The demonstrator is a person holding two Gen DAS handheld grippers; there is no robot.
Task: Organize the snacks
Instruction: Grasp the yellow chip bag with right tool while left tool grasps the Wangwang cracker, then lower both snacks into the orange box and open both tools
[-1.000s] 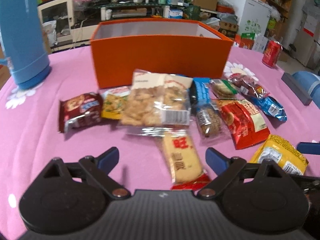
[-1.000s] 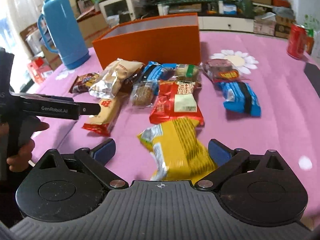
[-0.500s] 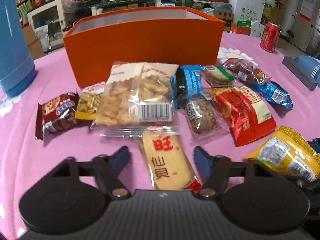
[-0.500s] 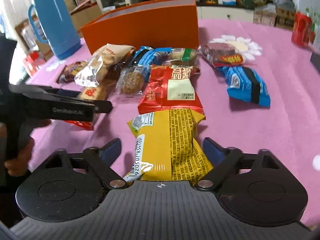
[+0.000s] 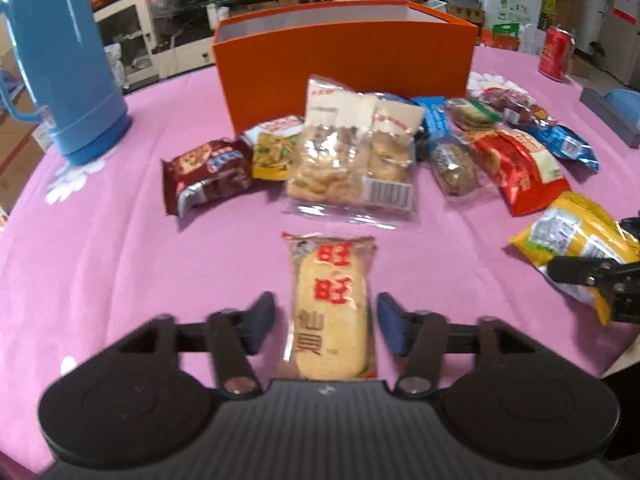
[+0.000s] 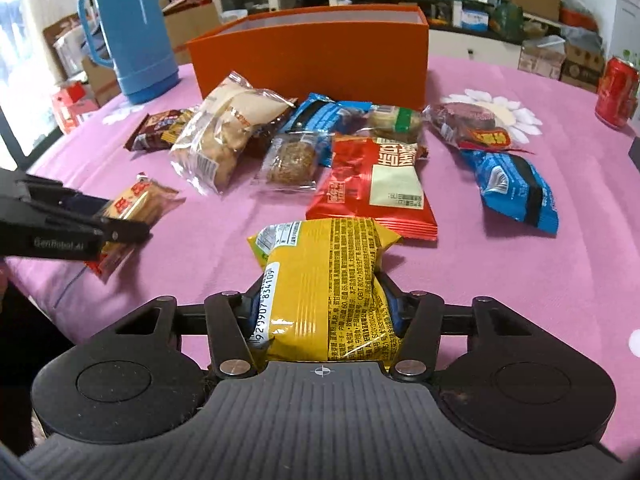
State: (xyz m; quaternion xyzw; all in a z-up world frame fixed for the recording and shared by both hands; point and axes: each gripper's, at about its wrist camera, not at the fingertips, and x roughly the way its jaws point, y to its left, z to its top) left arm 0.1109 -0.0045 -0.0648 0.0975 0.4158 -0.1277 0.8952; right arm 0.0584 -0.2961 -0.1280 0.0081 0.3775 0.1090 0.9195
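On the pink tablecloth, a rice cracker packet (image 5: 328,300) with red characters lies between the pads of my left gripper (image 5: 325,318). The jaws are easing open but still hold the packet, which looks tilted up in the right wrist view (image 6: 134,200). My right gripper (image 6: 320,308) is closing on a yellow snack bag (image 6: 320,264), whose sides crumple under the pads. Behind the snack pile stands an open-topped orange box (image 5: 344,64); both grippers are well short of it.
Other snacks lie in a row before the box: a clear cracker bag (image 5: 356,160), a red packet (image 6: 380,184), a blue packet (image 6: 516,188). A blue thermos (image 5: 60,64) stands at the left, a red can (image 5: 556,52) at the far right. The table edge is close below both grippers.
Both grippers narrowed around their packets. The left one drew the rice cracker packet back from the pile. The right one closed onto the yellow bag, which now bulges between its pads.
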